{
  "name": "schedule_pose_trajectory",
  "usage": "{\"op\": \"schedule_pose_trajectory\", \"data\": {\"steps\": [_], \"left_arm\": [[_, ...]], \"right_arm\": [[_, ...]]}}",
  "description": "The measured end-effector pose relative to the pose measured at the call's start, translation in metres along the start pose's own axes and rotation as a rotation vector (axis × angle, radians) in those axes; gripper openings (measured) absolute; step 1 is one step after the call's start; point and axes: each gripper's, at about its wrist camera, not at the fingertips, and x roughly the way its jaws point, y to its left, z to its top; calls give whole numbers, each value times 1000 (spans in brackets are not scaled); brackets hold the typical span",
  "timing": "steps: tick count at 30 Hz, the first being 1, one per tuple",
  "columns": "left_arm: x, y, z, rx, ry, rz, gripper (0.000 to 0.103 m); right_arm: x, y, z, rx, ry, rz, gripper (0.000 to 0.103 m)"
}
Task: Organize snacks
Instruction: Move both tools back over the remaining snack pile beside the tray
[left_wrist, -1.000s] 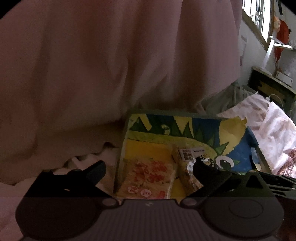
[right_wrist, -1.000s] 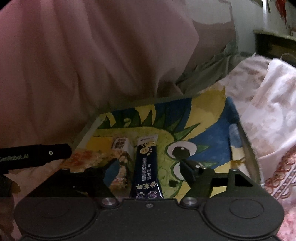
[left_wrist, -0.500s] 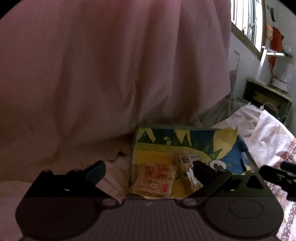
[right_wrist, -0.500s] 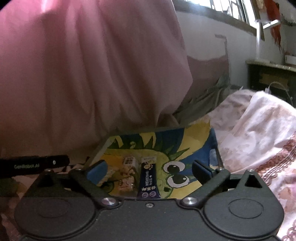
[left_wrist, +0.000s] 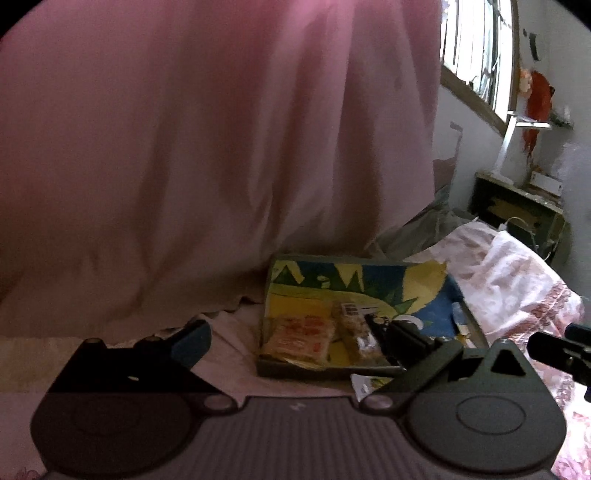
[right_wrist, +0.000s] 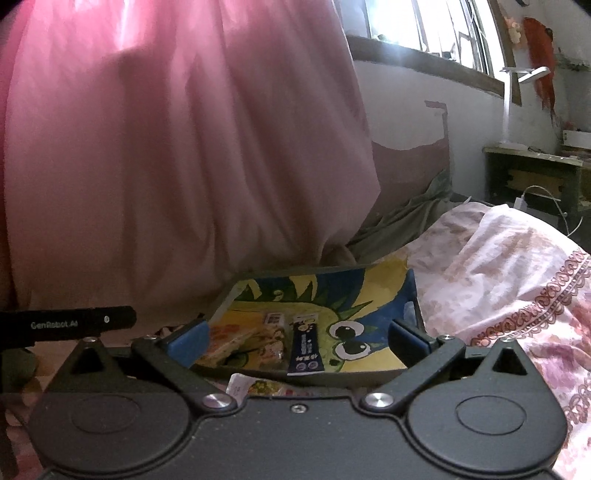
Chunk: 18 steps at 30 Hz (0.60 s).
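Observation:
A shallow tray (left_wrist: 424, 284) (right_wrist: 388, 295) with a cartoon dinosaur print lies on the bed. In it lie an orange snack pack (left_wrist: 301, 338) (right_wrist: 225, 341), a clear wrapped snack (left_wrist: 356, 330) (right_wrist: 271, 341) and a dark blue stick pack (right_wrist: 304, 349). A small white snack packet (left_wrist: 367, 384) (right_wrist: 251, 386) lies on the bed in front of the tray. My left gripper (left_wrist: 295, 341) is open and empty, in front of the tray's left part. My right gripper (right_wrist: 299, 341) is open and empty, in front of the tray's middle.
A big pink curtain (left_wrist: 207, 147) (right_wrist: 177, 147) hangs right behind the tray. A floral white quilt (left_wrist: 517, 273) (right_wrist: 509, 273) is heaped to the right. A dark side table (right_wrist: 535, 177) and a window (right_wrist: 424, 26) are at the far right.
Both grippers have pulled back and up from the tray, so it looks smaller and farther. The snacks stay in the tray. The white packet in front of the tray has come into view.

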Motion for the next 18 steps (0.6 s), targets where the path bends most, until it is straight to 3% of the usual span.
{"op": "schedule_pose_trajectory", "data": {"steps": [11, 18], "left_arm": [[-48, -5, -26, 74, -10, 38, 103], [-74, -6, -46, 144, 26, 42, 103]], "right_arm": [[-47, -6, -16, 54, 22, -4, 102], [-71, -1, -29, 56, 65, -18, 102]]}}
